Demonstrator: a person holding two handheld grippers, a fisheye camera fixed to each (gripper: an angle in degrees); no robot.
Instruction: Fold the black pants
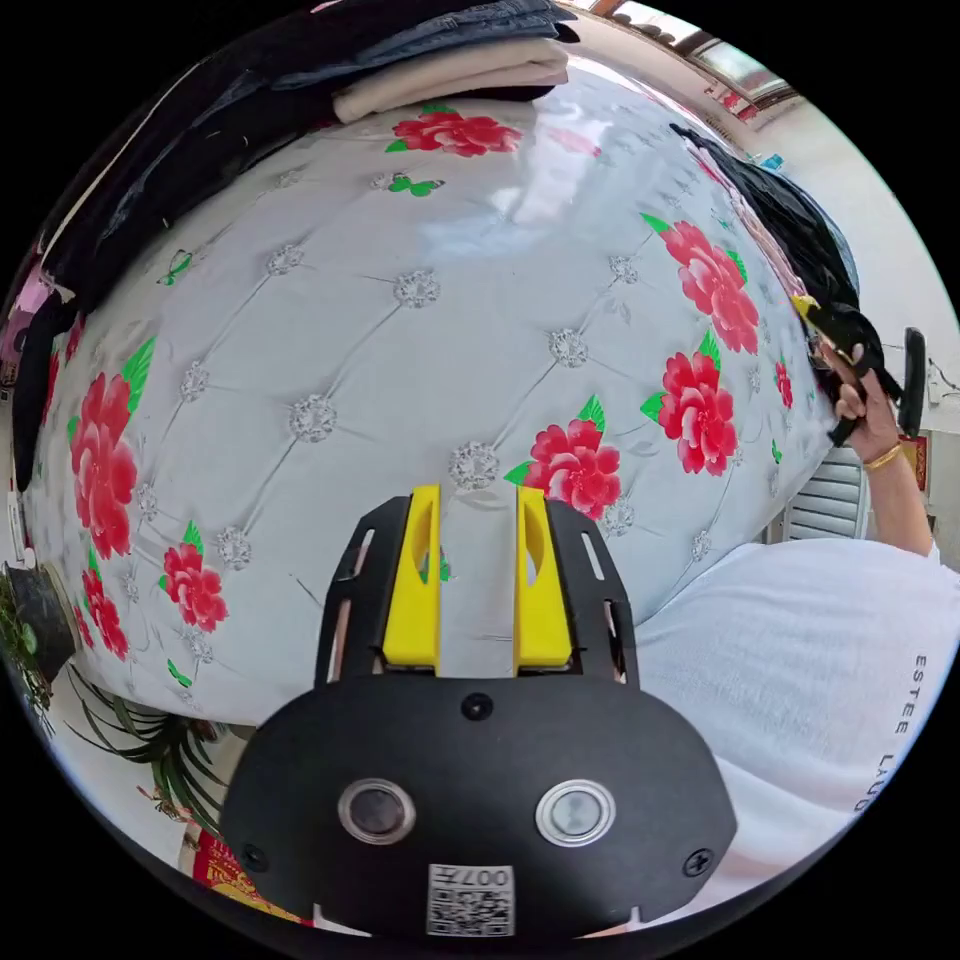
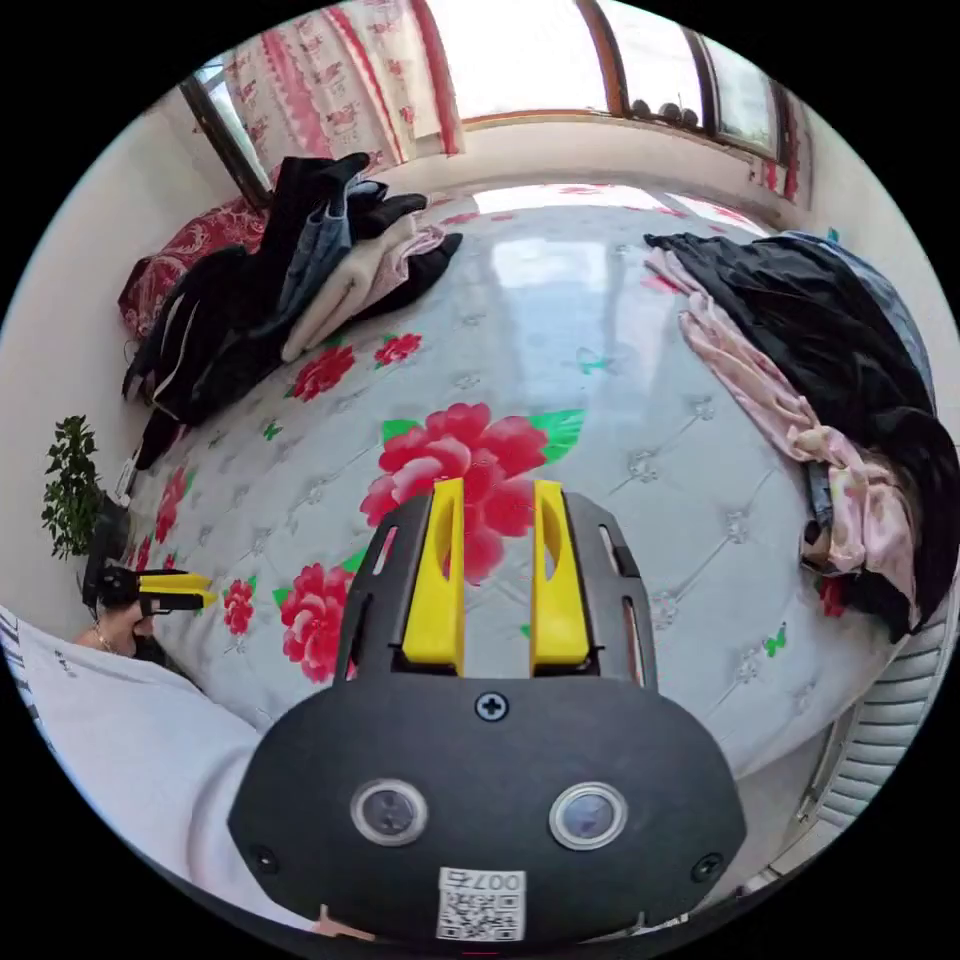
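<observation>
Both tools idle, jaws apart, empty: left tool (image 1: 478, 500), right tool (image 2: 497, 495) above flowered bed (image 2: 600, 330). Black pants (image 2: 800, 310) apparently in unsorted heap at bed edge, ungrasped, within right-side reach.

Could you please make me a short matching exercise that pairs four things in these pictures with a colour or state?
Things:
1. left gripper
2. bed cover
3. potted plant
4. black garment

Descriptions:
A. lies crumpled on a clothes heap
B. grey with red flowers
C. jaws apart, holding nothing
D. green, beside the bed

Pairs: 1-C, 2-B, 3-D, 4-A
</observation>
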